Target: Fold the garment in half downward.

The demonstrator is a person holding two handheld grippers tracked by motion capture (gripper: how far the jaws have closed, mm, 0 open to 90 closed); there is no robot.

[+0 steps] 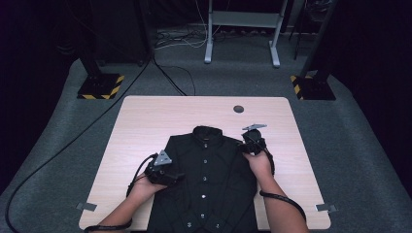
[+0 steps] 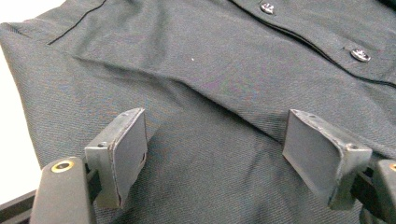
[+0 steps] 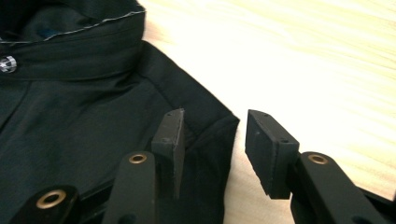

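My left gripper [image 2: 215,154] sits low over the black shirt [image 1: 206,184], its jaws standing wide apart with the two grey pads [image 2: 126,149] resting on or just above the cloth; nothing is pinched between them, only flat fabric with a soft fold running across. In the high view I see that left gripper [image 1: 163,170] at the shirt's left side, about halfway down the body, with my hand [image 1: 143,187] behind it.

My right gripper [image 3: 212,149] straddles the corner of the shirt's shoulder: one pad lies over the dark fabric, the other over the bare table [image 3: 327,56], and the jaws stand partly open with the shoulder edge between them, not clamped as far as I can see. From above, the right gripper [image 1: 253,141] is at the shirt's upper right corner, near the collar [image 1: 208,132].

The shirt lies buttoned and face up in the middle of the light wooden table, collar away from me, a row of buttons [image 1: 204,177] down its front.
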